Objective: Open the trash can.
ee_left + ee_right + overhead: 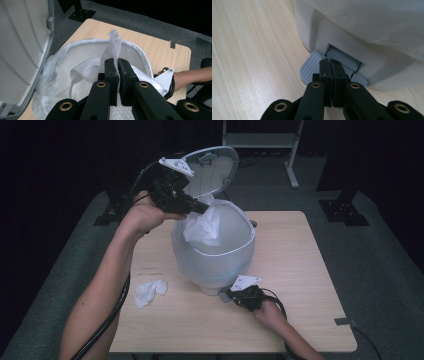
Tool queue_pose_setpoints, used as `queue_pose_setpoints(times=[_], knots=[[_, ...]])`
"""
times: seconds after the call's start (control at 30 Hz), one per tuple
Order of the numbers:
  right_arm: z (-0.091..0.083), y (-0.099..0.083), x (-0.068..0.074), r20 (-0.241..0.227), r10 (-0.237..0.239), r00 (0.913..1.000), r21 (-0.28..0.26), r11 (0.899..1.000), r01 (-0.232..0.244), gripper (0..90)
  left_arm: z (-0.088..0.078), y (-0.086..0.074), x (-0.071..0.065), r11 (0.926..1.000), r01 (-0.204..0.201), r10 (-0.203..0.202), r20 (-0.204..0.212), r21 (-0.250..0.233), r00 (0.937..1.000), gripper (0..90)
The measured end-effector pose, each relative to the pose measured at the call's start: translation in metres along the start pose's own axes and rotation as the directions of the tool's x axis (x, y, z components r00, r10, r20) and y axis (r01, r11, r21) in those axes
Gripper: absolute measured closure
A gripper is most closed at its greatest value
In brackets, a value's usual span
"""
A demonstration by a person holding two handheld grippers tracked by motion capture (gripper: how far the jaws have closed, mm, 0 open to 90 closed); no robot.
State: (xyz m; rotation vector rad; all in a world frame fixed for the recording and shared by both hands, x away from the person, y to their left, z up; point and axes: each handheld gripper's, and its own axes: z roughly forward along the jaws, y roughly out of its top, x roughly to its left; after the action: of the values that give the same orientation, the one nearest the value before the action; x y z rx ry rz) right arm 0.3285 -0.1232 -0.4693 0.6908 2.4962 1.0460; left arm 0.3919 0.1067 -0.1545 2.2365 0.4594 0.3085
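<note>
We've got a white pedal bin mid-table, lid tipped up & back, clear liner over its rim. Our left gripper sits above the bin mouth, jaws pinched on a white tissue that hangs into the bin. Right gripper is low at the bin's base, jaws closed w/ nothing between, tips on the grey foot pedal. A 2nd crumpled tissue lies on the table, left of the bin.

Tissue left of bin (near)—table
</note>
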Motion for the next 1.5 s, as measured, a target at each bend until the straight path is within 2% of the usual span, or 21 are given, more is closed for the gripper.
queue_pose_setpoints(times=[0.2, 0.33, 0.53, 0.93, 1.07, 1.5], knots=[[0.0, -0.001, 0.0, 0.003, -0.001, 1.0, -0.006, 1.0, 0.001, 88.4, 0.01, -0.001, 0.002, 0.9999, 0.009, -0.009, 0.0, 0.013, 1.0, 84.9], [0.0, 0.0, 0.0, 0.004, -0.003, 1.0, -0.004, 1.0, 0.003, 88.4, 0.021, -0.003, 0.004, 0.9988, 0.002, -0.002, 0.006, 0.049, 1.0, 84.0], [0.0, 0.0, 0.0, 0.0, -0.002, 1.0, -0.002, 1.0, 0.002, 88.4, 0.024, -0.006, 0.007, 0.9983, 0.014, -0.014, 0.006, 0.056, 0.9999, 79.1], [0.0, 0.0, 0.0, -0.002, -0.002, 1.0, -0.004, 1.0, 0.002, 88.4, 0.023, -0.016, 0.008, 0.9978, 0.028, -0.03, 0.035, 0.059, 0.9989, 74.8], [0.0, 0.0, -0.001, -0.003, -0.001, 1.0, -0.003, 1.0, 0.001, 88.3, 0.022, -0.023, 0.009, 0.9978, 0.048, -0.051, 0.049, 0.045, 0.9975, 74.1], [0.0, 0.0, 0.0, 0.001, -0.003, 1.0, 0.001, 1.0, 0.003, 88.4, 0.013, -0.033, 0.007, 0.9983, 0.051, -0.053, 0.072, 0.029, 0.996, 70.8]])
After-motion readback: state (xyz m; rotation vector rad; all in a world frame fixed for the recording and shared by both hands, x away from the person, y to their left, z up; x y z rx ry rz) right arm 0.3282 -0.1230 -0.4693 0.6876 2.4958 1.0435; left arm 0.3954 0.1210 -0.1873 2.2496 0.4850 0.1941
